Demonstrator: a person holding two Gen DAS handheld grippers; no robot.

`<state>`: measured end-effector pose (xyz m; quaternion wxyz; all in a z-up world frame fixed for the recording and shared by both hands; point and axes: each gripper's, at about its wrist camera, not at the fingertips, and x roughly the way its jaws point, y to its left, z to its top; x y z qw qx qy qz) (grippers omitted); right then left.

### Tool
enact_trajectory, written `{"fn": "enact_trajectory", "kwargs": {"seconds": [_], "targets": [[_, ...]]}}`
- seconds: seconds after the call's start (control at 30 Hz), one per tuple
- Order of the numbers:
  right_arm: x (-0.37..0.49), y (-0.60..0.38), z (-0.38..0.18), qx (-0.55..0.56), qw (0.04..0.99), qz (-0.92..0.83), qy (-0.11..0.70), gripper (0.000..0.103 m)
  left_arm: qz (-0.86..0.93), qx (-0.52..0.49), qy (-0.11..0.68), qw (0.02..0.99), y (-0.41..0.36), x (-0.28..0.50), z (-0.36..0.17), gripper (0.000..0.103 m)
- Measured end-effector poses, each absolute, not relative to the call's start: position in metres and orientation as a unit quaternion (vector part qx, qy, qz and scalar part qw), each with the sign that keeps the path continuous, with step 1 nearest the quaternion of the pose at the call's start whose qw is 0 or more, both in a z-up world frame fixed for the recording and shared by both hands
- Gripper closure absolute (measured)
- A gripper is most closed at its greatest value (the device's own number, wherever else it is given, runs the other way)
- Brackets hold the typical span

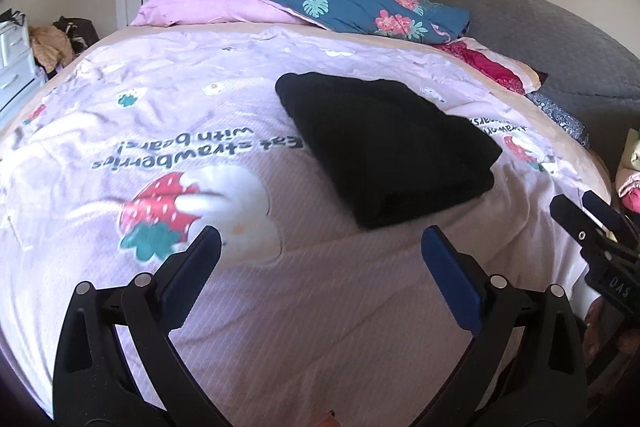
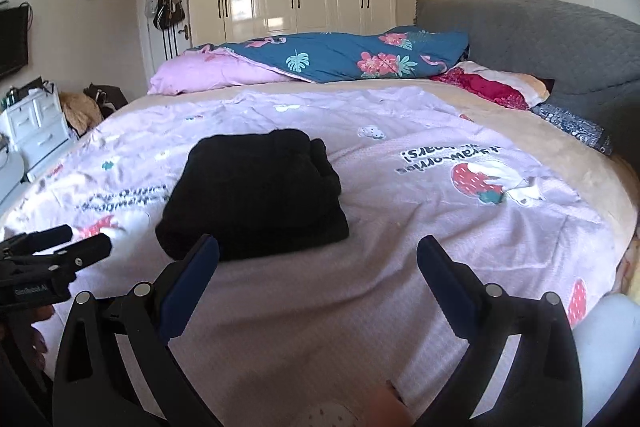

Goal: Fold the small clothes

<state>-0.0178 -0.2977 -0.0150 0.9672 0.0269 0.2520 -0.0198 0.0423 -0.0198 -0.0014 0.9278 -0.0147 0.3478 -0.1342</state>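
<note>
Left claw agape, empty; right claw agape, empty, side by side.

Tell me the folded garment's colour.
Plain black garment, clearest in the left wrist view.

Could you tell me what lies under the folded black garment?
The black garment rests on the pink strawberry bedspread, covering part of its printed lettering. Whatever else lies beneath is hidden.

The bed wears a pale pink strawberry-print cover (lettering upside down), with a folded black garment lying flat mid-bed and what looks like a bunched blue floral quilt behind.
</note>
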Motion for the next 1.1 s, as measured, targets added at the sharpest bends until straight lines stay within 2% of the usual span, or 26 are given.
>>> {"fn": "enact_trajectory", "kwargs": {"seconds": [0.47, 0.73, 1.1], "targets": [[-0.032, -0.285, -0.031, 0.016, 0.97, -0.031, 0.241, 0.004, -0.146, -0.017, 0.345, 0.927, -0.016, 0.03, -0.013, 0.009], [-0.016, -0.284, -0.043, 0.022, 0.961, -0.036, 0.272, 0.004, -0.138, -0.019, 0.35, 0.926, -0.013, 0.034, -0.017, 0.009], [-0.015, -0.286, -0.045, 0.027, 0.96, -0.038, 0.275, 0.004, -0.134, -0.024, 0.358, 0.924, -0.01, 0.038, -0.02, 0.009]]}}
